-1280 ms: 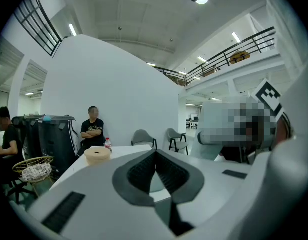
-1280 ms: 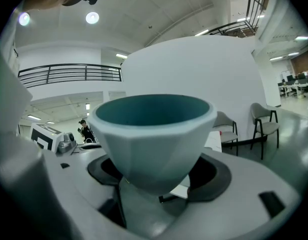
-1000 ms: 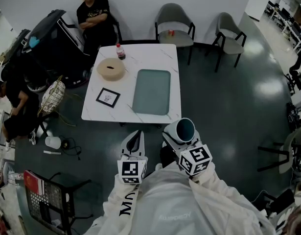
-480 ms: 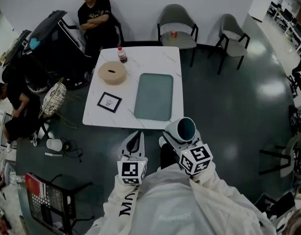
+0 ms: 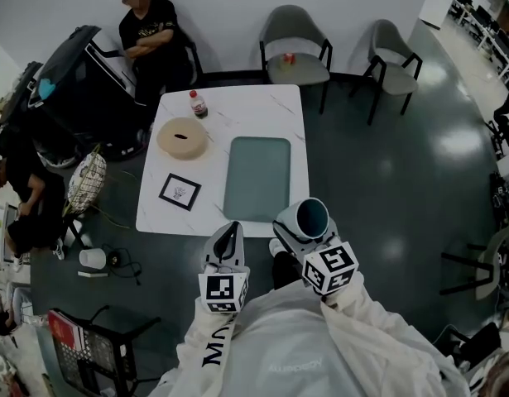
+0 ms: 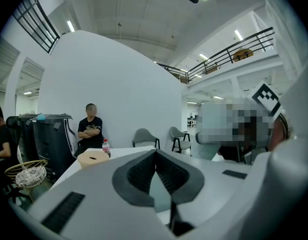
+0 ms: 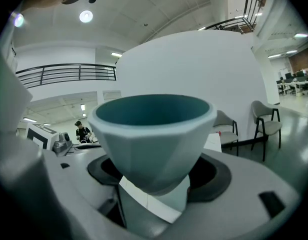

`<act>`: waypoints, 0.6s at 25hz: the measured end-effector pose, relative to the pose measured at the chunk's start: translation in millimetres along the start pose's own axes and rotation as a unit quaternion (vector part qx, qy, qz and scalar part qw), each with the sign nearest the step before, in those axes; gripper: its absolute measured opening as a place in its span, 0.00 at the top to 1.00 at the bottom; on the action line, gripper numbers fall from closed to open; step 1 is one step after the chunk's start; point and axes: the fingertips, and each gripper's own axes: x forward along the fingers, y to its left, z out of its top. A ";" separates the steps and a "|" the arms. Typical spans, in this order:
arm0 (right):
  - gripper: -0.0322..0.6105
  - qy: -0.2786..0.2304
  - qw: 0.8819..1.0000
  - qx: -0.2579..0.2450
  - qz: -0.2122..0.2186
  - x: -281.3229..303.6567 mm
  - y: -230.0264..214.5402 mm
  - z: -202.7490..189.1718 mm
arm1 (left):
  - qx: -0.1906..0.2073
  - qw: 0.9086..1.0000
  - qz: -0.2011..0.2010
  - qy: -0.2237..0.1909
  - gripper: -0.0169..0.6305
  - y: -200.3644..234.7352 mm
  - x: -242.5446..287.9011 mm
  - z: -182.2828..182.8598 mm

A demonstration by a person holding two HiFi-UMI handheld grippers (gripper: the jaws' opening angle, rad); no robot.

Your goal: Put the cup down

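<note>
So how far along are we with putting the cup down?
Done: the cup is gripped upright by the right gripper, its jaws closed on the base. In hand: it is held in the air near the front edge of the table, resting on nothing. Left: bring it over the tabletop, set it down and open the jaws. The left gripper is shut and empty.

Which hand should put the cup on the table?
The right gripper: its jaws grip the cup, close to the table. The left gripper is shut and empty.
</note>
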 end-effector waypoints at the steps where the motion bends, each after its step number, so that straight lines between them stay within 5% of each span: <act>1: 0.39 0.002 1.000 0.001 0.000 5.2 -4.0 2.2 | -0.001 1.000 0.000 0.001 0.96 2.0 6.4 1.4; 15: 0.39 0.028 1.000 0.000 0.009 81.3 -60.0 25.3 | -0.014 0.999 0.012 0.027 0.96 34.3 93.2 10.4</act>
